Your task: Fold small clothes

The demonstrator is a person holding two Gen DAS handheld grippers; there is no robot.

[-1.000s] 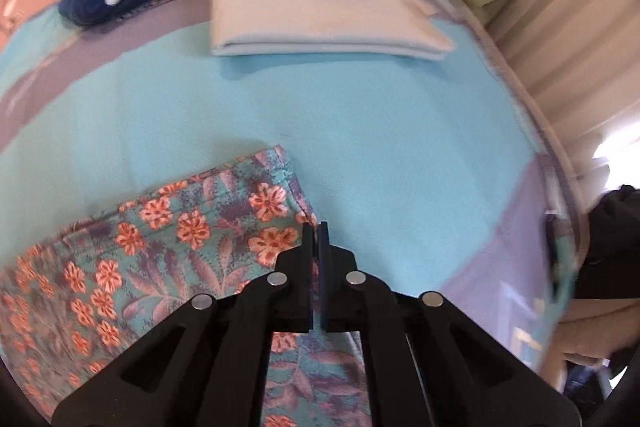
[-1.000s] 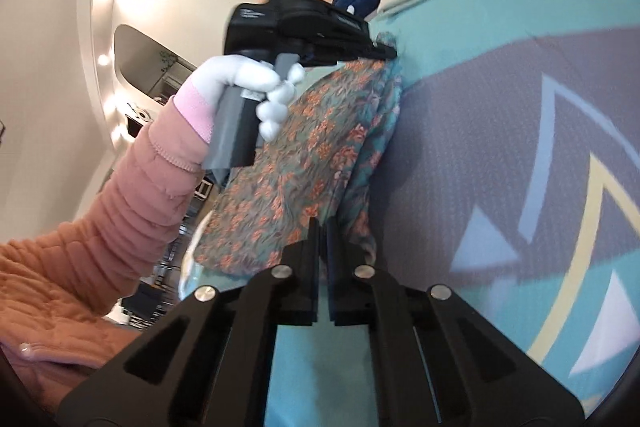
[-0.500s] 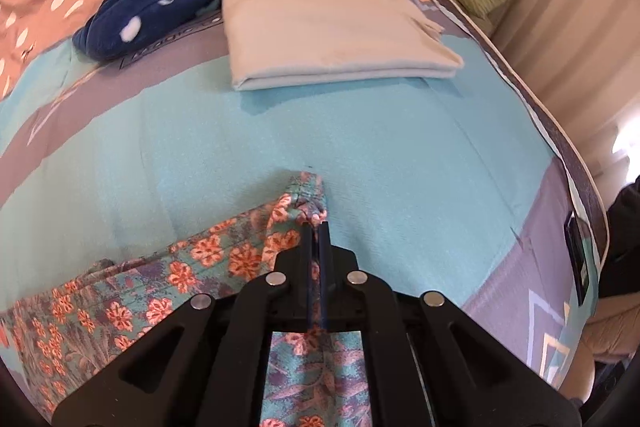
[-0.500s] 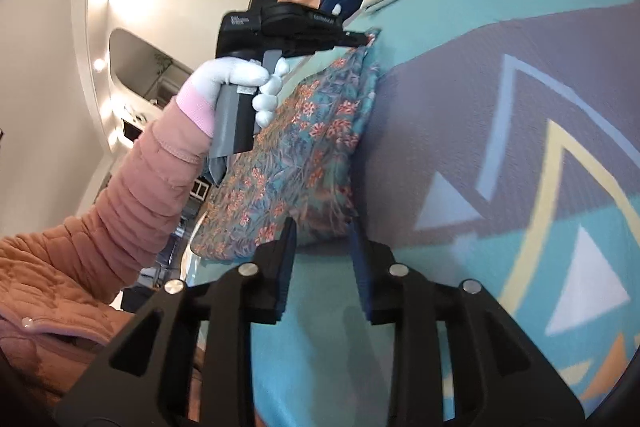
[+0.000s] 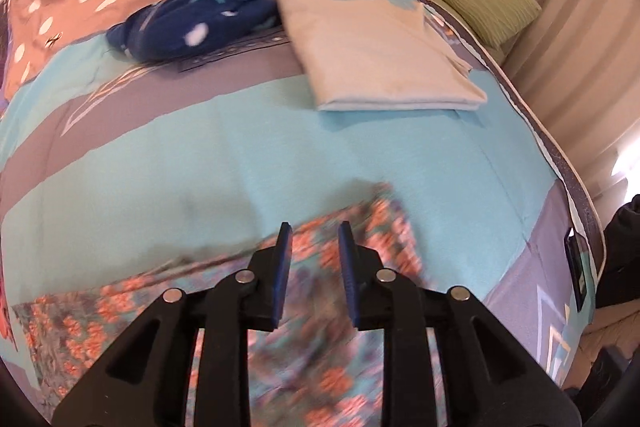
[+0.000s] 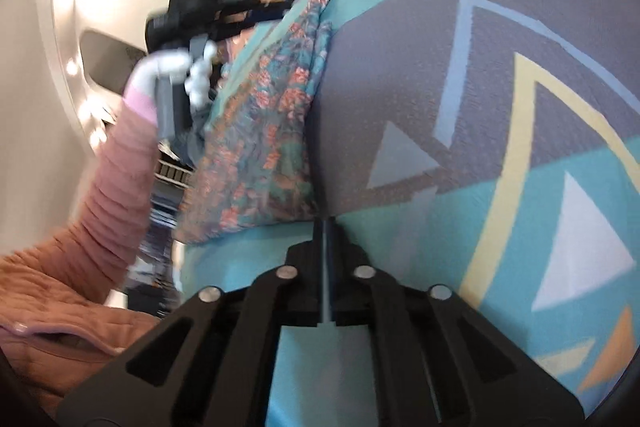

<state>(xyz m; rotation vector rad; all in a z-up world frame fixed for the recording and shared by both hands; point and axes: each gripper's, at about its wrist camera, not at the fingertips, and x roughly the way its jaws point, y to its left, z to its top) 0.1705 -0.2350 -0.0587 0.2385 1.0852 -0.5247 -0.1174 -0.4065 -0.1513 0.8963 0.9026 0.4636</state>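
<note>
I am holding my left claw (image 5: 312,233) spread just above the floral cloth (image 5: 320,307) lying limp on the bed (image 5: 240,155) at lower centre, my right claw (image 6: 326,227) pressed together, empty, beside its corner, judging it light, floppy, best pinched at corners.

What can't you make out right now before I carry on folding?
- Floral garment, left wrist view: motion blur smears its far edge; the left tool, fingers apart, covers the near part.
- Floral garment, right wrist view: its left edge is hidden behind the gloved hand and blurred.
- Right tool: shut at the garment's near corner; whether it pinches cloth cannot be told.
- Navy starred garment: blurred, shape unclear.
</note>
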